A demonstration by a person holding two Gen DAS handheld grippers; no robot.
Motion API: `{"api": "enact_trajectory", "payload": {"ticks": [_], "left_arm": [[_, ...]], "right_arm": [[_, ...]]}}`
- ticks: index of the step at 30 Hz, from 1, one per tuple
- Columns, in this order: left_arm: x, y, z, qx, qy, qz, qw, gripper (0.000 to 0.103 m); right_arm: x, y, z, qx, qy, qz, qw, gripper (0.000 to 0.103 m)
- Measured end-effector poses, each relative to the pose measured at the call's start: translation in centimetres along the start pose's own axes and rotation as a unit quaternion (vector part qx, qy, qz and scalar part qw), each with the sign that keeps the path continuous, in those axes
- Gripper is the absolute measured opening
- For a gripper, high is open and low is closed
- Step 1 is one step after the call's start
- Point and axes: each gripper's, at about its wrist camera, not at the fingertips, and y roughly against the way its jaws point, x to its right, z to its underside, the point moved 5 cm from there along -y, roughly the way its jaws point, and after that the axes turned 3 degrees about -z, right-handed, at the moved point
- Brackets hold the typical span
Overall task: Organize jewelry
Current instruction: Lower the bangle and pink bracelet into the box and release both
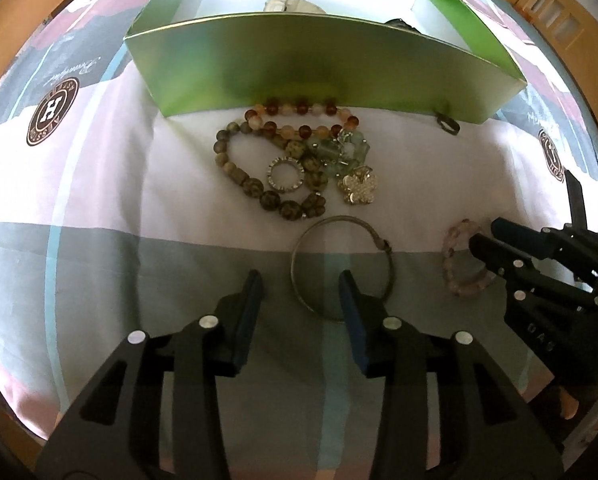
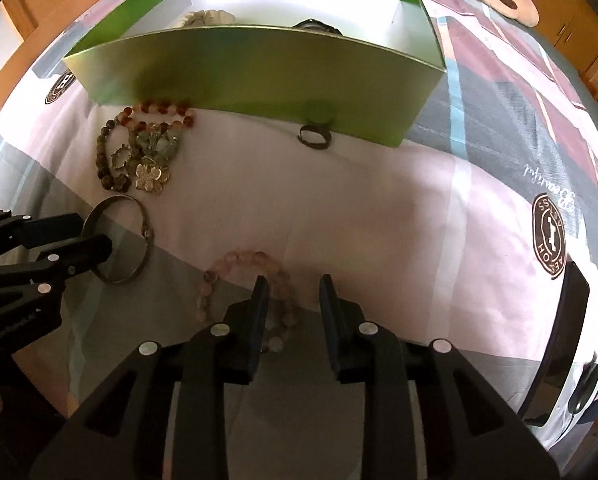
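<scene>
A green box [image 1: 319,64] [image 2: 259,72] stands open at the far side of the cloth. Before it lies a heap of bead bracelets [image 1: 283,152] [image 2: 139,144] with a silver ring [image 1: 286,174] and a flower brooch [image 1: 358,187] [image 2: 151,176]. A thin metal bangle [image 1: 341,268] [image 2: 119,236] lies nearer. My left gripper [image 1: 301,284] [image 2: 95,236] is open, its right finger inside the bangle's rim. A pale pink bead bracelet [image 1: 465,258] [image 2: 243,280] lies to the right. My right gripper [image 2: 293,288] [image 1: 485,236] is open over it, its left finger on the beads.
A small dark ring [image 1: 447,123] [image 2: 315,136] lies against the box front. Inside the box show a white item [image 1: 291,3] [image 2: 203,18] and a dark item [image 2: 317,26]. A dark phone-like slab [image 2: 567,344] lies at the right. A patterned cloth [image 1: 99,208] covers the surface.
</scene>
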Motion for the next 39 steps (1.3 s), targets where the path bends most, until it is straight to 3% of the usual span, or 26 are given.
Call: {"api": "enact_trajectory", "payload": {"ticks": [3,4,5,10,14,20,23,27,31,36,39], "left_arm": [[0.0,-0.1,-0.2,0.003,-0.003,-0.013,0.9999,0.021],[0.6,-0.4,-0.4,0.004,-0.003,-0.012,0.9999,0.014],[0.7,-0.3,-0.4,0.004,-0.002,-0.006,1.0,0.009],[0.8,0.6,-0.3,0.013,-0.009,-0.004,0.9999,0.005],[1.0,2.8,-0.6,0.042,-0.013,0.001,0.999,0.005],[1.0,7.1,-1.2,0.098,-0.01,0.007,0.9951,0.005],[0.9,10.4,-2.1,0.145,-0.009,0.0,0.9894,0.005],[0.4,15.5,-4.1,0.214,-0.011,-0.016,0.9765,0.005],[0.1,18.3,-7.8,0.235,-0.006,-0.007,0.9719,0.005],[-0.8,16.4,-13.1,0.225,-0.001,-0.026,0.974,0.005],[-1.6,13.1,-14.8,0.204,0.007,-0.031,0.9784,0.005]], "right_arm": [[-0.5,0.3,1.3,0.005,0.007,0.005,1.0,0.024],[-1.1,0.4,1.8,0.006,0.009,0.003,1.0,0.011],[-1.6,0.6,2.1,0.006,0.01,0.001,1.0,0.008],[-2.3,1.5,2.5,0.019,0.018,0.002,1.0,0.008],[-2.3,4.0,2.3,0.044,0.023,-0.004,0.999,0.008],[-3.3,9.4,1.9,0.113,0.039,-0.015,0.993,0.008],[-3.3,13.4,0.5,0.165,0.035,-0.029,0.985,0.008],[-2.3,19.9,-2.2,0.255,0.015,-0.039,0.966,0.008],[-1.4,23.3,-6.0,0.299,0.003,-0.041,0.954,0.008],[0.3,20.6,-11.5,0.303,-0.018,-0.05,0.951,0.008],[1.2,16.4,-13.4,0.263,-0.044,-0.074,0.961,0.008]]}}
